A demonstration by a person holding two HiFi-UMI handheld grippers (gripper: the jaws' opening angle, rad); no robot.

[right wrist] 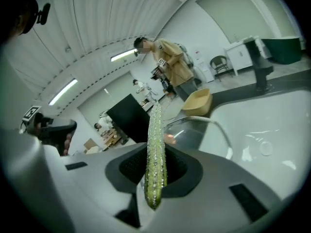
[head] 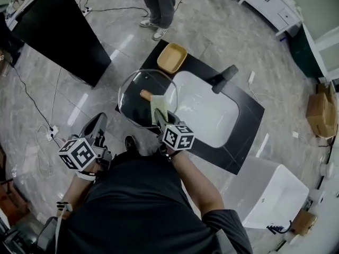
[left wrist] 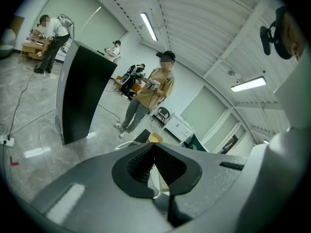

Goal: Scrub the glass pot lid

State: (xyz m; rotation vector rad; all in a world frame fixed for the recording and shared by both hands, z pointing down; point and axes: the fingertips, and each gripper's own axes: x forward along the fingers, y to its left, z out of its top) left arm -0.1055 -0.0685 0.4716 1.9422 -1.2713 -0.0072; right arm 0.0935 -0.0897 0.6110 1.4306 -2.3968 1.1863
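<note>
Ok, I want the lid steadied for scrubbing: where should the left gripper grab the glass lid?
Probably the thin rim on the glass lid's left side. Bring the left gripper in from the left, with its now-shut jaws opened to straddle the edge. The wooden knob sticks up like a handle, but the right gripper and its cloth crowd it.

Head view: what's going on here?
A person is working at a sink with a tool in each hand. The right tool is shut on a green scrub cloth, held over the glass pot lid, which sits at the sink's left edge. The left tool is shut on nothing, back near the person's body and apart from the lid.
</note>
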